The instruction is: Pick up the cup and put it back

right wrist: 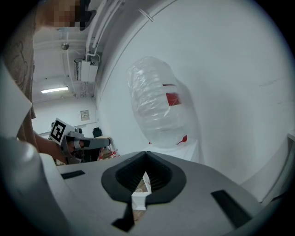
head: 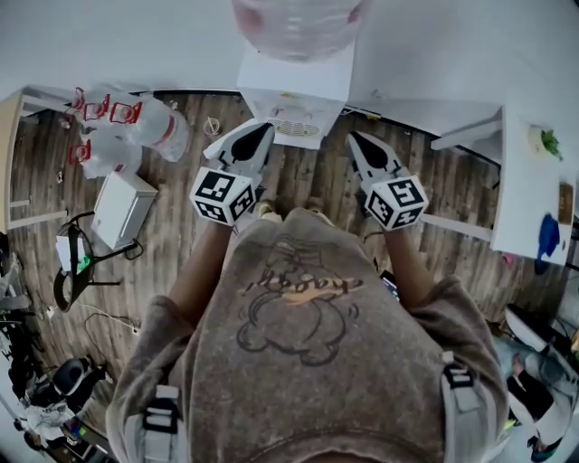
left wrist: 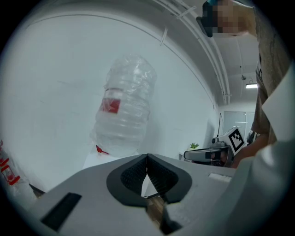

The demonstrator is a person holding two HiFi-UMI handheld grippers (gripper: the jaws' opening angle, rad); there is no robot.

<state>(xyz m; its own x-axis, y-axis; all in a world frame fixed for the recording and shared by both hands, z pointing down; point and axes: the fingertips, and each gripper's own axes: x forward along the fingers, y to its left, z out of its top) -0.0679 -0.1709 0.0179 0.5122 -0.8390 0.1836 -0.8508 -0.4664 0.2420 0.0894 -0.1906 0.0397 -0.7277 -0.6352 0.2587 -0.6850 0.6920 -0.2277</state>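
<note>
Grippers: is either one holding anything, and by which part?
Nothing is held. The grey left gripper has its jaws together with nothing between them; the grey right gripper likewise.

An office or lab workroom: a water cooler [head: 294,90] with its big bottle [head: 294,23] stands against a white wall. Spare bottles [head: 136,127] lie on the plank floor [head: 181,235], a white desk [head: 520,208] carries a potted plant [head: 547,140], and a strip light [left wrist: 251,85] hangs overhead.

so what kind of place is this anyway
Probably an office or lab workroom. A white water dispenser topped by a big inverted bottle stands against the wall, spare water jugs lie on the wood floor, and a white desk at the right holds a small plant.
</note>
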